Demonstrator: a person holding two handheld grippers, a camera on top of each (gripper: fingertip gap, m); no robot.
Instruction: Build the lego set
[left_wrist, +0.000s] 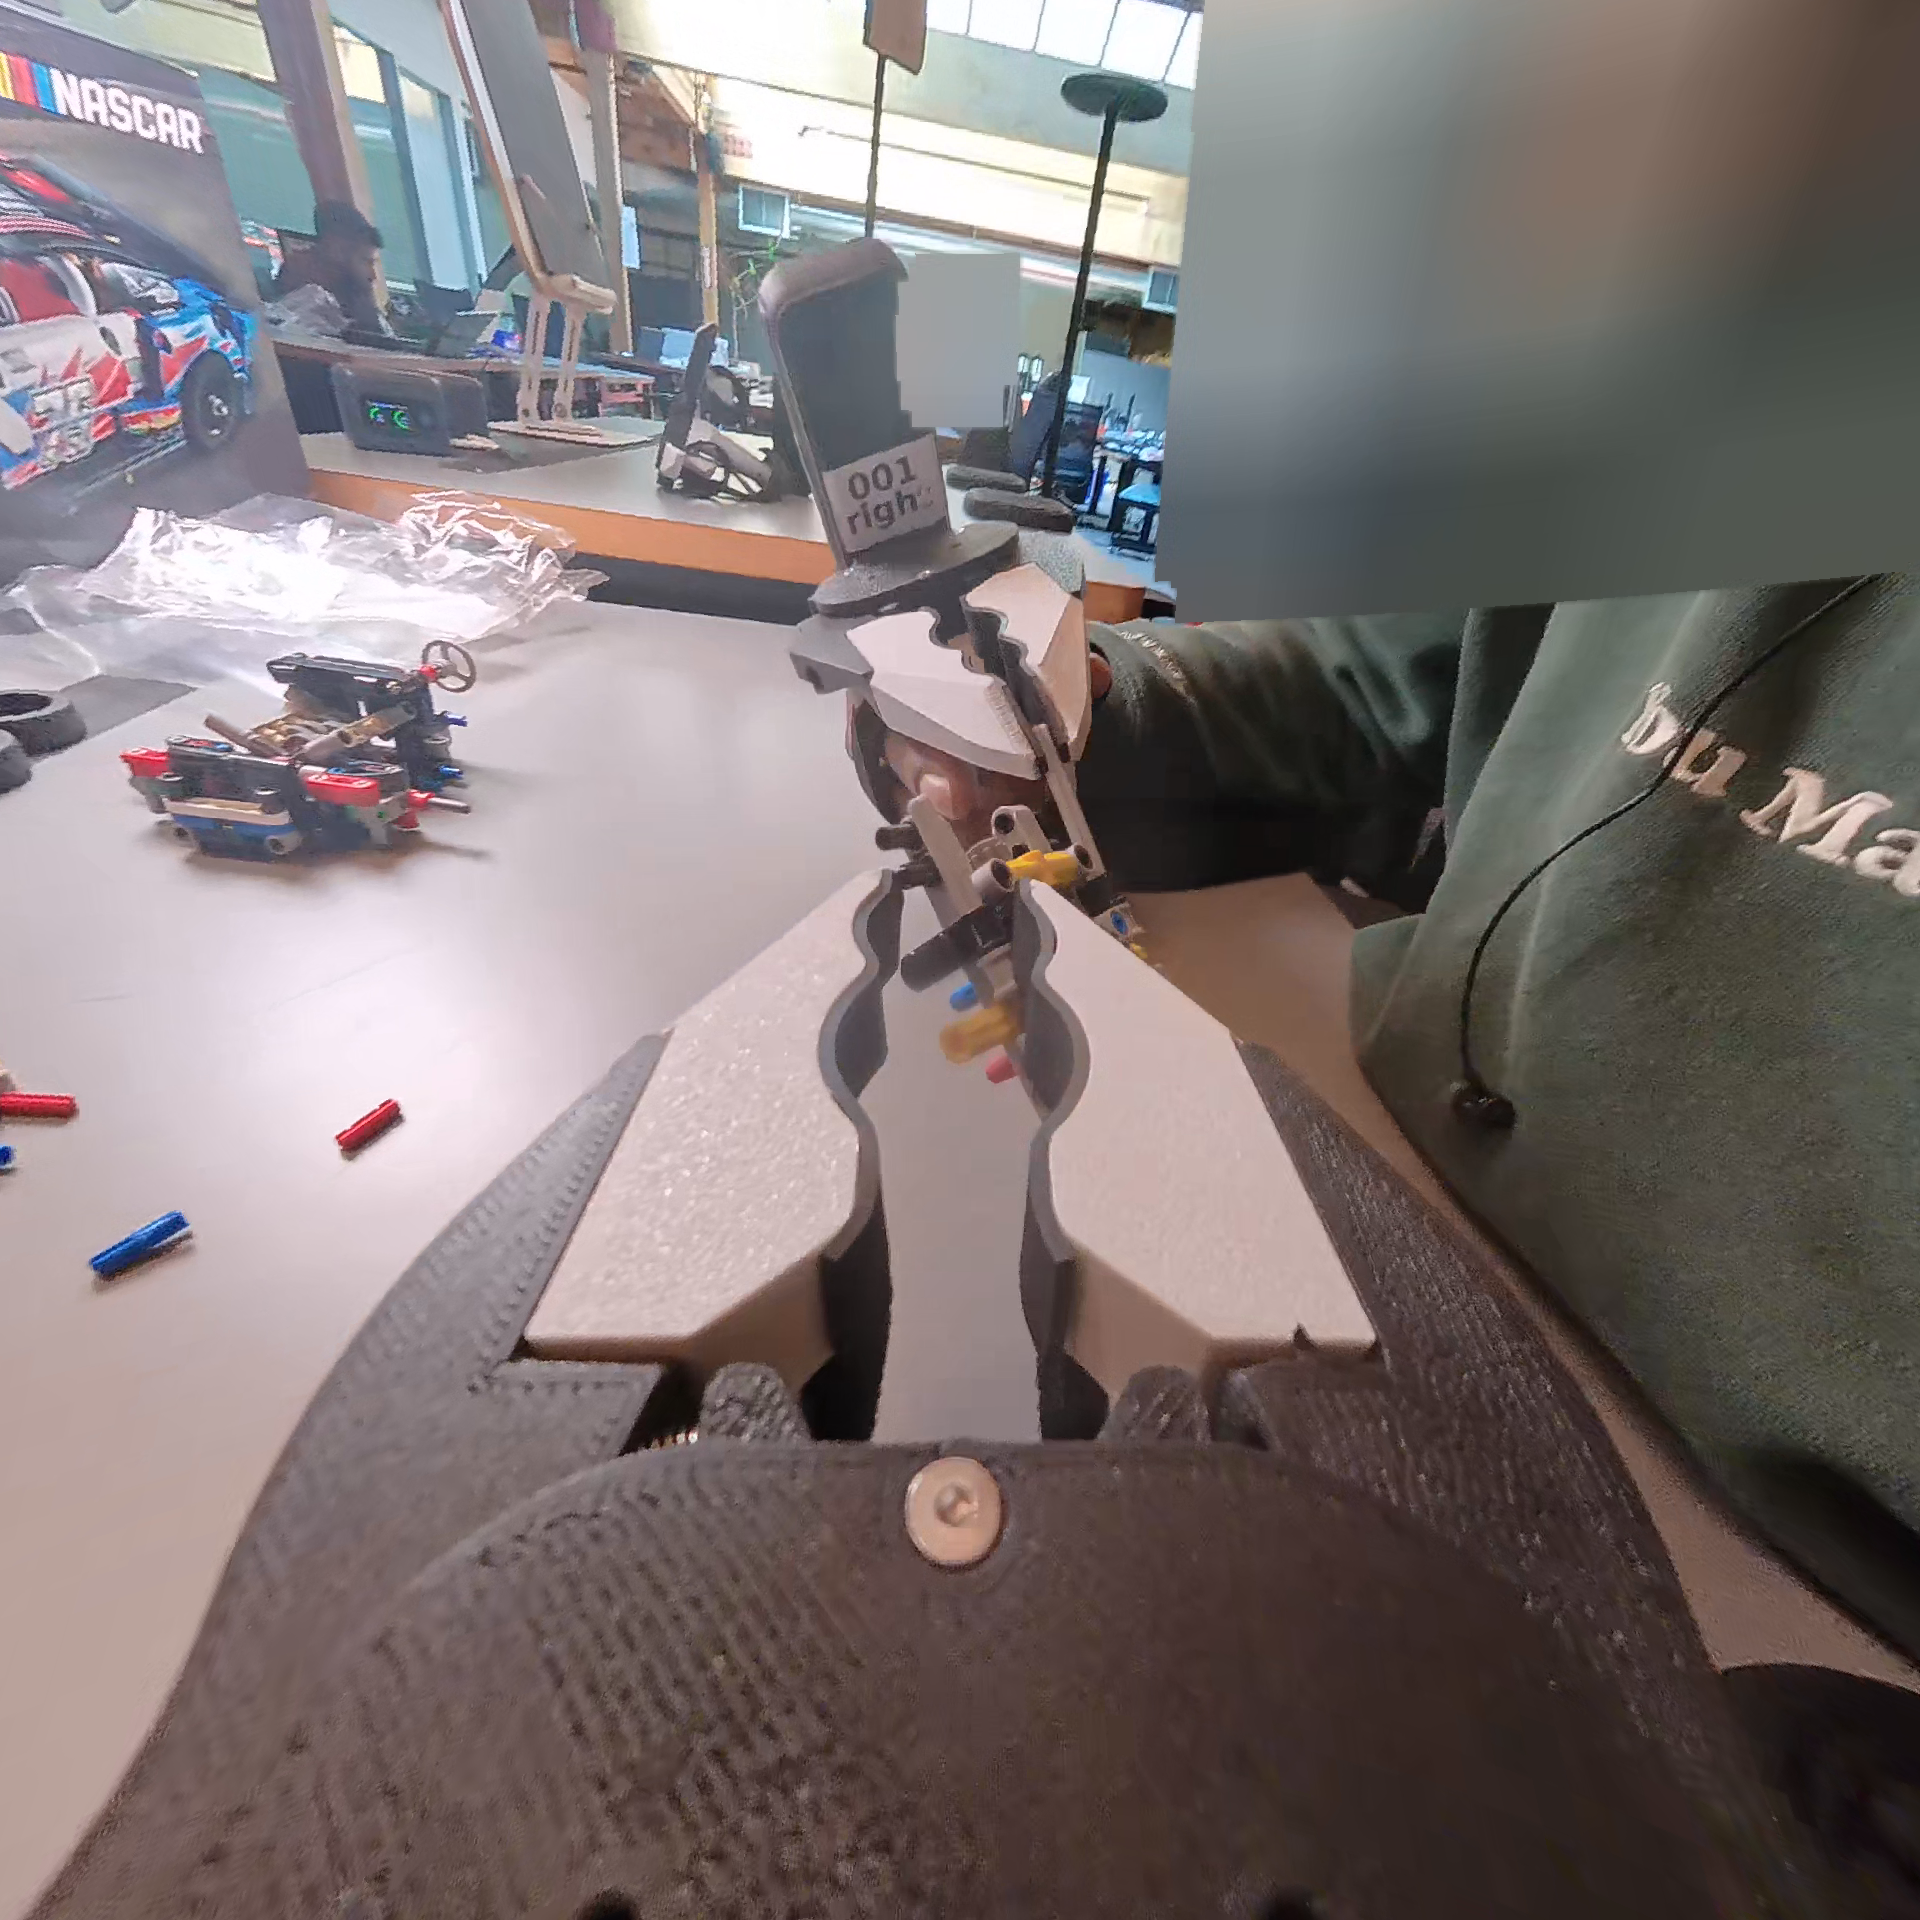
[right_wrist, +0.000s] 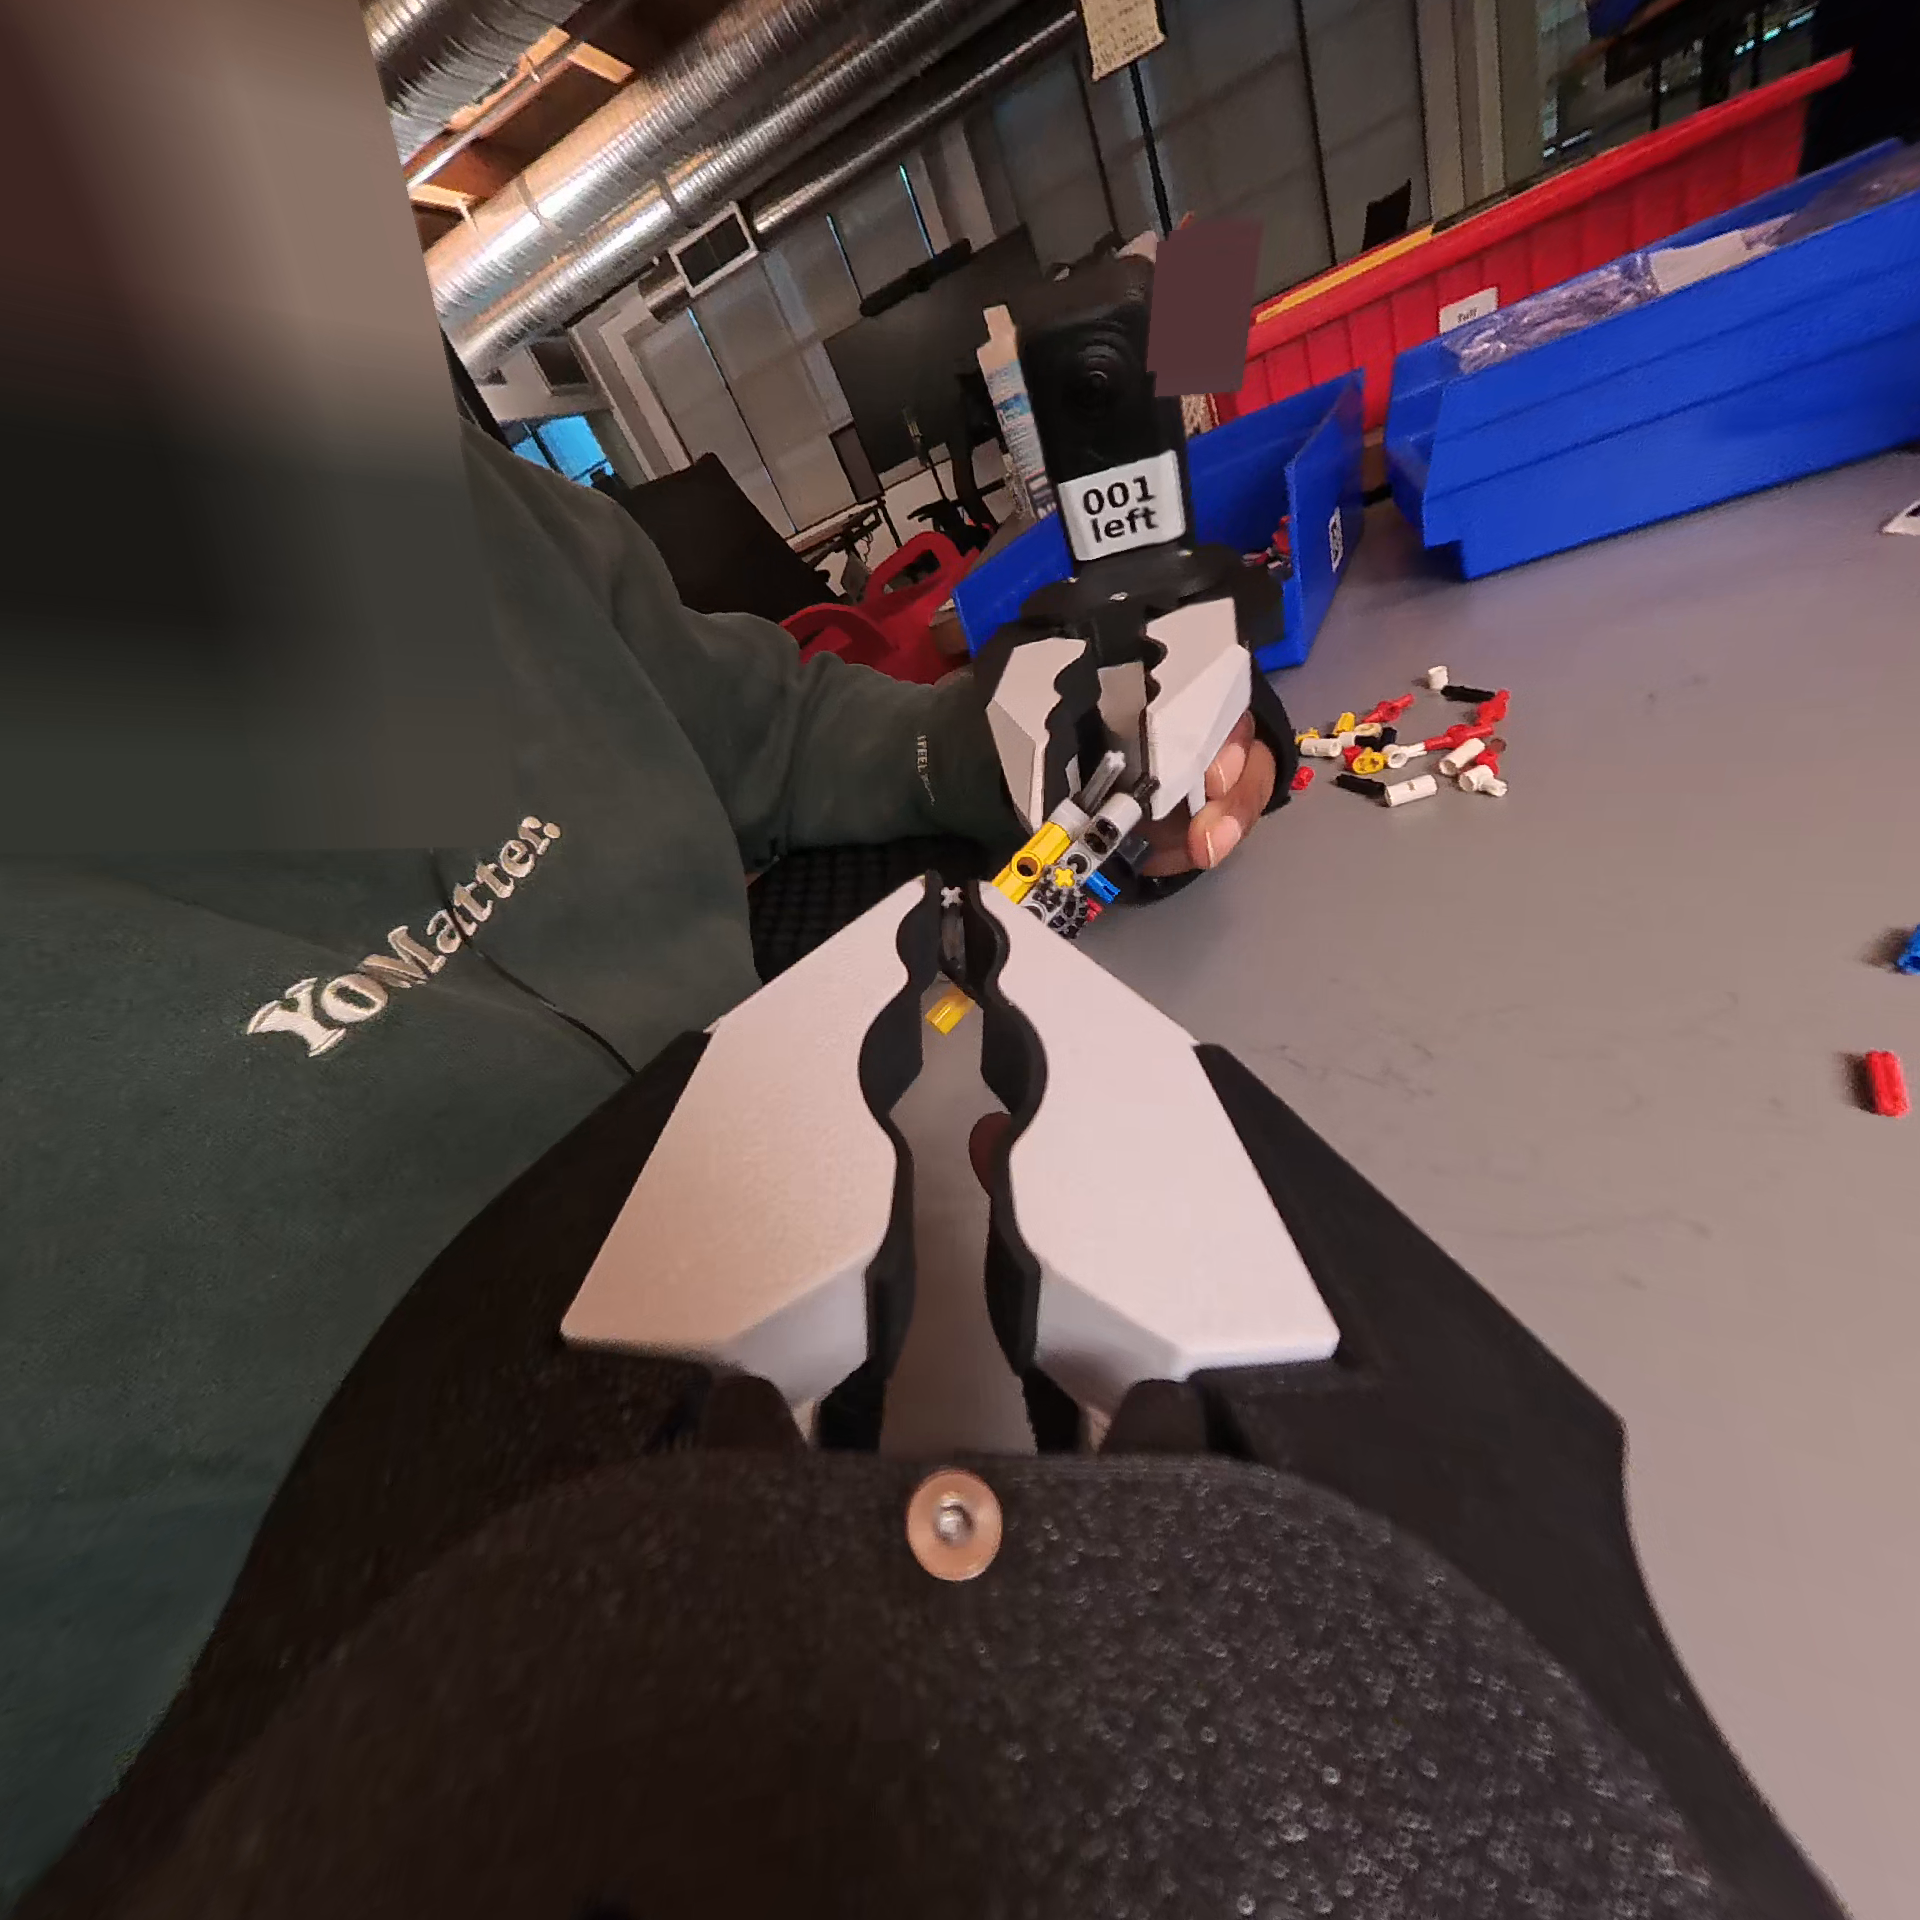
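A small lego sub-assembly (left_wrist: 971, 951) of grey beams with black, yellow and blue pins is held in the air between both grippers. My left gripper (left_wrist: 951, 904) is shut on one end of it. My right gripper (right_wrist: 951, 899) is shut on the other end, where a yellow pin (right_wrist: 945, 1010) shows between its fingers. In the left wrist view the right gripper (left_wrist: 987, 727) faces me from behind the assembly. In the right wrist view the left gripper (right_wrist: 1117, 800) faces me, with the assembly (right_wrist: 1081, 842) in its jaws.
A partly built car chassis (left_wrist: 312, 758) lies on the grey table at the left, with loose red (left_wrist: 369, 1125) and blue (left_wrist: 138, 1244) pins, a plastic bag (left_wrist: 312, 571) and the set's box (left_wrist: 104, 312). A pile of small parts (right_wrist: 1403, 748) and blue bins (right_wrist: 1662, 364) lie to the right.
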